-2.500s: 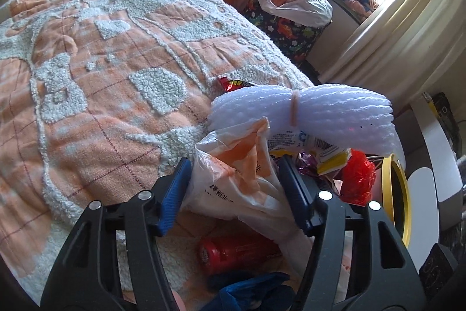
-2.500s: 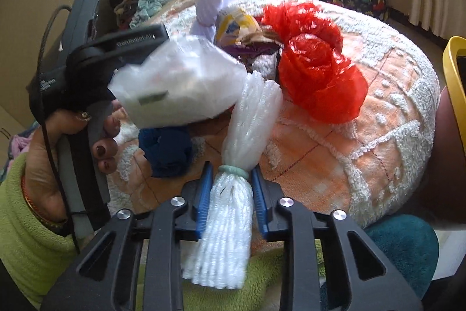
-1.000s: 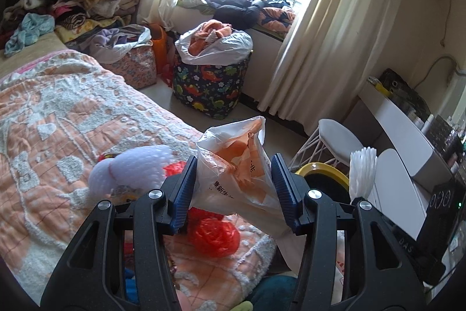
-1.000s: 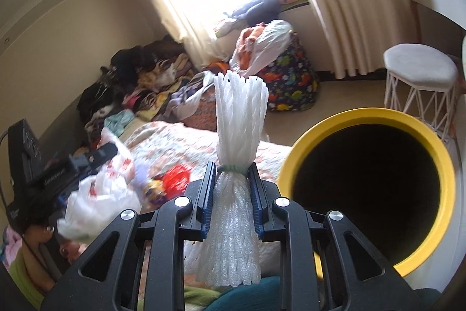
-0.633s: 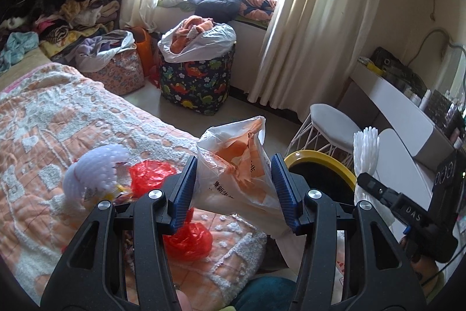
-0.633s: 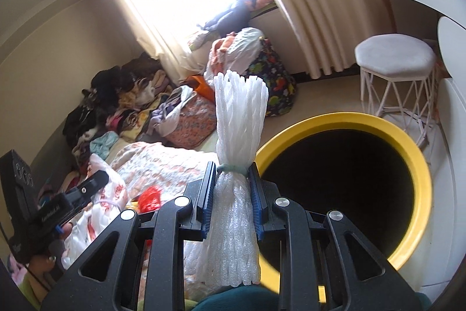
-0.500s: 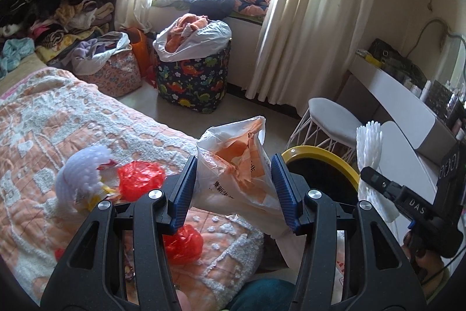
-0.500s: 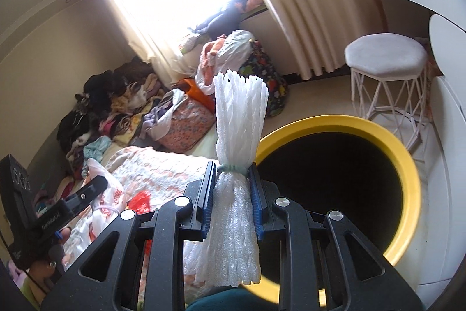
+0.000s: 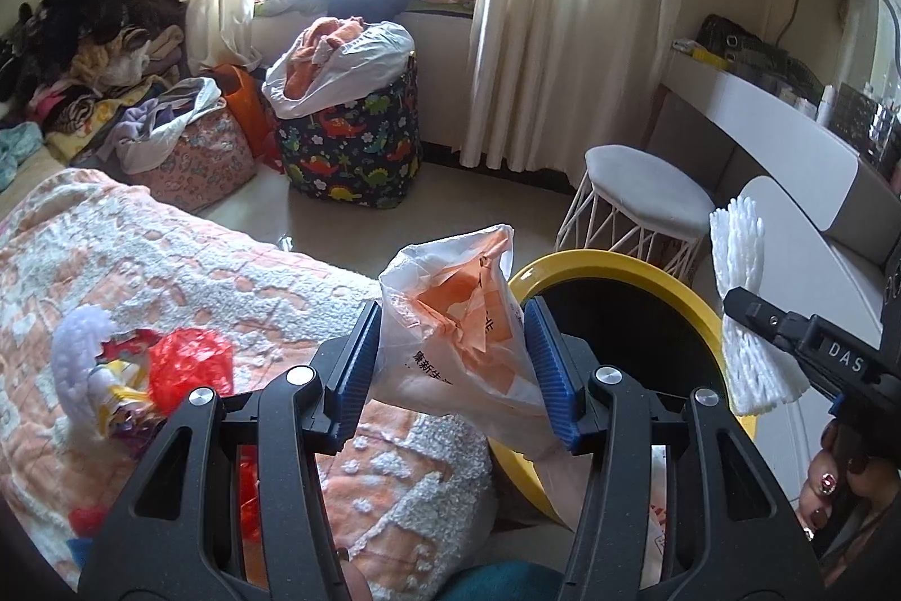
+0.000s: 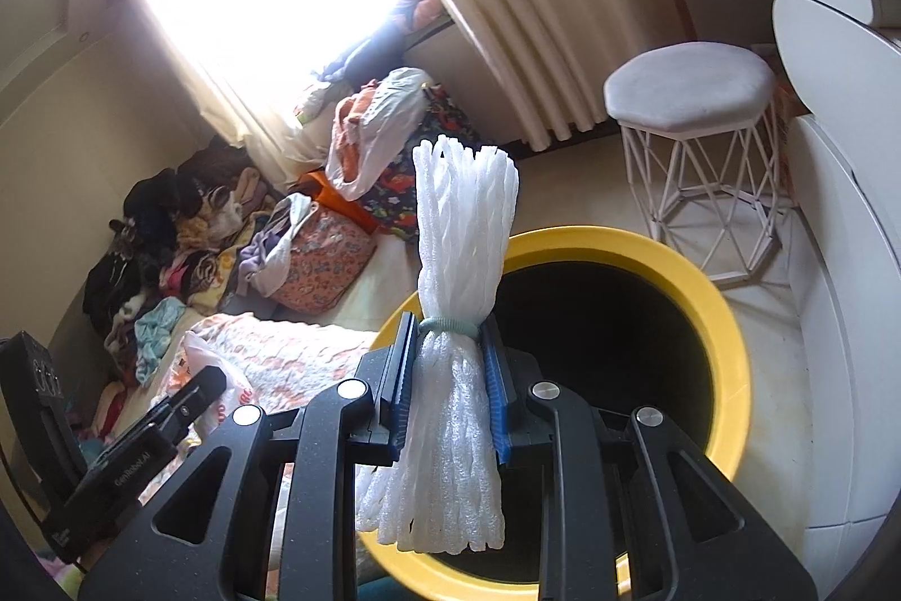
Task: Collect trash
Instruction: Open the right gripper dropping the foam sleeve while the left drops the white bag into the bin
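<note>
My left gripper (image 9: 450, 364) is shut on a crumpled white-and-orange plastic bag (image 9: 456, 319), held up at the near rim of a yellow-rimmed black bin (image 9: 608, 263). My right gripper (image 10: 447, 370) is shut on a bundle of white foam netting (image 10: 462, 263) tied with a pale green band, upright over the bin (image 10: 726, 319) and its dark mouth. In the left wrist view the same foam bundle (image 9: 743, 314) and the other gripper show at the right, over the bin's far side. More trash lies on the bed: a red plastic bag (image 9: 191, 364), a white foam piece (image 9: 76, 347) and wrappers.
The bed with an orange-and-white blanket (image 9: 169, 263) fills the left. A white wire-legged stool (image 10: 692, 94) stands beyond the bin, a white desk (image 9: 788, 128) to the right. A dinosaur-print hamper (image 9: 355, 150), a floral bag and piled clothes line the window wall.
Both grippers have swung from the bed toward the bin, each keeping its load. The bin's mouth now lies under the foam bundle, and the bed's trash has slid to the left.
</note>
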{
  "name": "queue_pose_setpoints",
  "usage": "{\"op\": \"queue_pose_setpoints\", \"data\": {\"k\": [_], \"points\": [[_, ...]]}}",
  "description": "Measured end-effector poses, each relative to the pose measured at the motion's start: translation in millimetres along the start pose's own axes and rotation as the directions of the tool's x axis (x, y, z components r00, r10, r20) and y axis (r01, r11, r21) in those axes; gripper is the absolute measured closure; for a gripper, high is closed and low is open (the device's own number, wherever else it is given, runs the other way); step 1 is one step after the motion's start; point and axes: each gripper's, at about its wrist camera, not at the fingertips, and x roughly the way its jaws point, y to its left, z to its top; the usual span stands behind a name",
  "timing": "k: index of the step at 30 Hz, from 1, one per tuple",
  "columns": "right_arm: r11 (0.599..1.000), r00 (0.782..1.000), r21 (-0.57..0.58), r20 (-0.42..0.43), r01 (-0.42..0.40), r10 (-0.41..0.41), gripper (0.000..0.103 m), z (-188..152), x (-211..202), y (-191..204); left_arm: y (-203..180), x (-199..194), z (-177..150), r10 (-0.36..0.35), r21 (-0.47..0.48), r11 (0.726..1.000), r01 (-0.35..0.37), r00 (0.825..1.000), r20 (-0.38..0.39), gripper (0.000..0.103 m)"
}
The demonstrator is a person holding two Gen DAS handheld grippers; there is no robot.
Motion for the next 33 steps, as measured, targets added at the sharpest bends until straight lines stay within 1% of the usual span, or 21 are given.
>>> {"op": "queue_pose_setpoints", "data": {"k": [6, 11, 13, 14, 15, 16, 17, 18, 19, 20, 21, 23, 26, 28, 33], "points": [[0.999, 0.999, 0.024, 0.0, 0.04, -0.04, 0.081, 1.7, 5.7, -13.0, -19.3, 23.0, -1.2, -0.001, 0.049, 0.999, 0.002, 1.0, -0.021, 0.059], [0.997, 0.997, 0.034, -0.008, 0.072, -0.072, 0.081, 1.4, 10.4, -23.2, -28.6, 38.2, -2.4, -0.016, 0.052, 0.998, 0.019, 0.999, -0.048, 0.058], [0.996, 0.997, 0.043, -0.016, 0.082, -0.081, 0.079, 0.9, 12.4, -26.5, -29.9, 42.3, -3.2, -0.029, 0.045, 0.998, 0.032, 0.998, -0.057, 0.055], [0.996, 0.997, 0.049, -0.02, 0.081, -0.08, 0.079, 0.9, 13.2, -28.4, -29.2, 43.3, -4.0, -0.036, 0.038, 0.999, 0.038, 0.998, -0.061, 0.051], [0.995, 0.997, 0.057, -0.024, 0.08, -0.078, 0.077, 0.9, 14.4, -30.2, -27.1, 44.0, -5.2, -0.051, 0.023, 0.998, 0.053, 0.997, -0.065, 0.044], [0.994, 0.996, 0.065, -0.028, 0.082, -0.08, 0.073, 0.4, 15.6, -32.4, -26.0, 44.0, -6.7, -0.056, 0.012, 0.998, 0.057, 0.996, -0.067, 0.039], [0.994, 0.996, 0.068, -0.03, 0.084, -0.082, 0.07, 0.5, 16.3, -33.8, -23.4, 43.4, -8.0, -0.056, 0.001, 0.998, 0.056, 0.996, -0.066, 0.03], [0.994, 0.996, 0.07, -0.031, 0.087, -0.085, 0.063, 0.0, 17.0, -34.4, -22.7, 42.3, -9.3, -0.058, -0.004, 0.998, 0.058, 0.996, -0.066, 0.027], [0.993, 0.996, 0.072, -0.031, 0.089, -0.087, 0.057, -0.6, 17.6, -34.5, -20.8, 40.5, -10.4, -0.064, -0.013, 0.998, 0.064, 0.996, -0.065, 0.027], [0.994, 0.996, 0.071, -0.032, 0.088, -0.086, 0.056, -0.6, 18.3, -33.4, -17.6, 37.5, -11.4, -0.069, -0.024, 0.997, 0.068, 0.996, -0.059, 0.024], [0.994, 0.996, 0.069, -0.033, 0.088, -0.086, 0.054, -0.9, 18.7, -32.4, -15.3, 34.5, -12.6, -0.073, -0.032, 0.997, 0.072, 0.996, -0.053, 0.018], [0.995, 0.996, 0.055, -0.032, 0.089, -0.087, 0.053, -1.8, 19.8, -28.1, -11.0, 28.6, -13.8, -0.074, -0.045, 0.996, 0.072, 0.997, -0.034, 0.013], [0.997, 0.997, 0.027, -0.021, 0.079, -0.078, 0.048, -2.4, 19.1, -20.7, -5.0, 17.3, -15.3, -0.061, -0.055, 0.997, 0.061, 0.998, -0.001, 0.011], [0.998, 0.998, 0.019, -0.006, 0.06, -0.06, 0.041, -1.5, 17.5, -16.5, -2.0, 10.0, -15.9, -0.052, -0.052, 0.997, 0.053, 0.998, 0.023, 0.011], [0.999, 0.999, -0.023, 0.026, 0.03, -0.029, 0.037, -1.6, 11.8, -3.5, 10.4, -11.0, -15.8, -0.004, -0.058, 0.998, 0.009, 0.996, 0.086, 0.011]]}}
